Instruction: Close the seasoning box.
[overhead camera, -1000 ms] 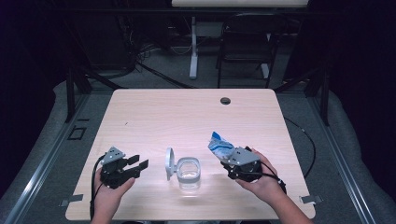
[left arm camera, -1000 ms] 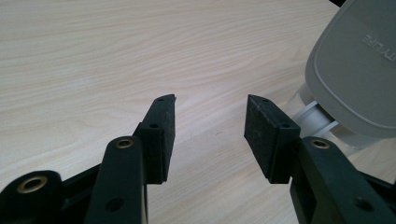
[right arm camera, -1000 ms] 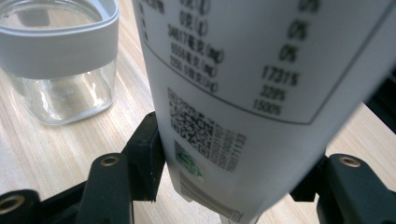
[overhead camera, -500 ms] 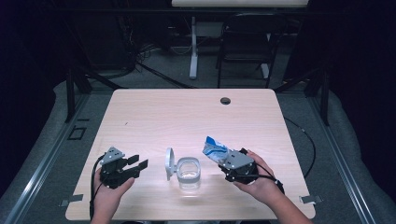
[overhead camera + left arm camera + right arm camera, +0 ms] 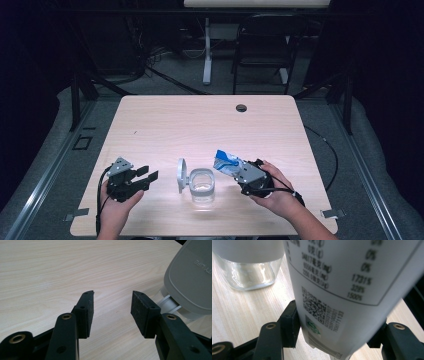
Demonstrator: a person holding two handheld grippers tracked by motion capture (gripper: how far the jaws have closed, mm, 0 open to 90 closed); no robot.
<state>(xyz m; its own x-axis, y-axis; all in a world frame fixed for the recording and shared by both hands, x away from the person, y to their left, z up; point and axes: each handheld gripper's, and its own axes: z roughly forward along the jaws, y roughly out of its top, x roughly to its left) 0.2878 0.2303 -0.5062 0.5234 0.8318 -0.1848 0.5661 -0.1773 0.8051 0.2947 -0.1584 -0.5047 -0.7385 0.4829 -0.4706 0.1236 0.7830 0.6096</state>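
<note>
A dim room with a chair and cables rings a pale wooden table [image 5: 200,120], where a pouring step appears to be under way. A blue-and-white pouch [image 5: 226,162], clamped by its lower end between the wide-set jaws of the right gripper [image 5: 239,170], leans with its long axis tipped toward a clear glass jar [image 5: 202,184] just beside it; its blue top points at the jar's open mouth but sits short of it, up and to the jar's right. In the right gripper view the pouch [image 5: 342,290] stands with its printed back between the pads, the jar [image 5: 247,265] close at upper left. The jar's grey lid [image 5: 181,175] stands flipped open on its left side. The left gripper [image 5: 145,179] rests near that lid, jaws released on nothing, farther from the mouth than the right. In the left gripper view the lid [image 5: 192,277] looms just ahead.
</note>
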